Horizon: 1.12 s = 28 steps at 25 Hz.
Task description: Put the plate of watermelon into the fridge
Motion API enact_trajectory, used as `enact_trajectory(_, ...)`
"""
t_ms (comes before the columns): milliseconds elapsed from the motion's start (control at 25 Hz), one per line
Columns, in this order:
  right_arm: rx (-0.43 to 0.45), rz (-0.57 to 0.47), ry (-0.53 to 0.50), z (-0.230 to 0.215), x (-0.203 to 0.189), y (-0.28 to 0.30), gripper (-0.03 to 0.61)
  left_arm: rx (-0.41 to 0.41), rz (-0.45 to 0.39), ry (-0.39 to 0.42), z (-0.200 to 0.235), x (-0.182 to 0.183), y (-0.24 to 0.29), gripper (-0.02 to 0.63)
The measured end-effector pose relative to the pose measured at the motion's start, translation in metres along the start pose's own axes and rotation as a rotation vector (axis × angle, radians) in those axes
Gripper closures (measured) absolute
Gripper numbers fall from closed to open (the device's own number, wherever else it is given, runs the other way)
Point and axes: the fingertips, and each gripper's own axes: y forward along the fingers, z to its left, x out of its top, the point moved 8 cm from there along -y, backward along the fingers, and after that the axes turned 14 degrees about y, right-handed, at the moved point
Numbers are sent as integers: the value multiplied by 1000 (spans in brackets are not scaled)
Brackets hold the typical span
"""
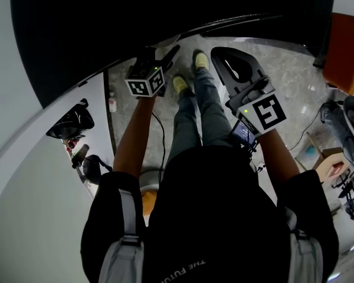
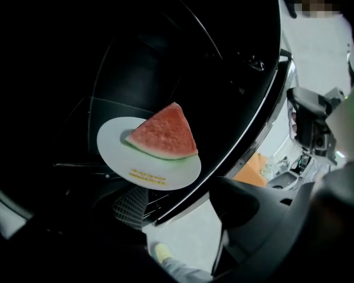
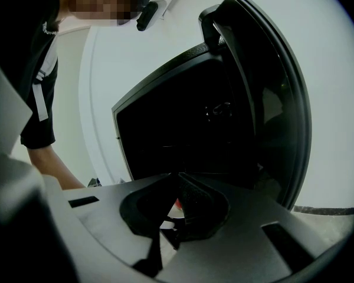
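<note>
In the left gripper view, a white plate carrying a red watermelon wedge rests on a shelf inside the dark fridge. My left gripper is open just outside the fridge's front edge, clear of the plate, with nothing between its fingers. In the head view the left gripper points at the black fridge. My right gripper is held lower to the right. In the right gripper view the right gripper is shut and empty, facing the fridge and its open door.
A white surface at the left holds a black bag and small items. An orange seat stands at the far right, with floor clutter below it. My shoes are on the grey floor before the fridge.
</note>
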Motion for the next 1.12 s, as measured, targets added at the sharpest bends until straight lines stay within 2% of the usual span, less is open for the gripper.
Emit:
enact_trajectory(120,4,-57,-4,1,7,4,565,10,36,18,3,0,1,378)
enact_trajectory(240,6,-63,-6,1,8,6,565,21,83,45,3,1,3,409)
enact_trajectory(320,7,-59,-7,1,8,7,565,33,87,24,4,3,3,444)
enact_trajectory(360,6,-58,-9,2,9,7,565,50,80,2,5,5,3,506)
enact_trajectory(400,6,-58,-12,2,10,7,565,72,69,-24,8,8,2,604)
enact_trajectory(520,4,-60,-15,3,12,8,565,99,60,-101,17,14,2,604)
enact_trajectory(680,-1,-54,-22,3,14,7,565,120,92,-140,19,18,5,604)
enact_trajectory(800,-1,-58,-28,5,18,7,565,141,85,-263,24,22,6,604)
enact_trajectory(840,-1,-60,-28,6,19,7,565,137,84,-282,25,23,6,604)
enact_trajectory(1120,-2,-80,-48,11,30,5,565,51,56,-138,-4,32,-9,603)
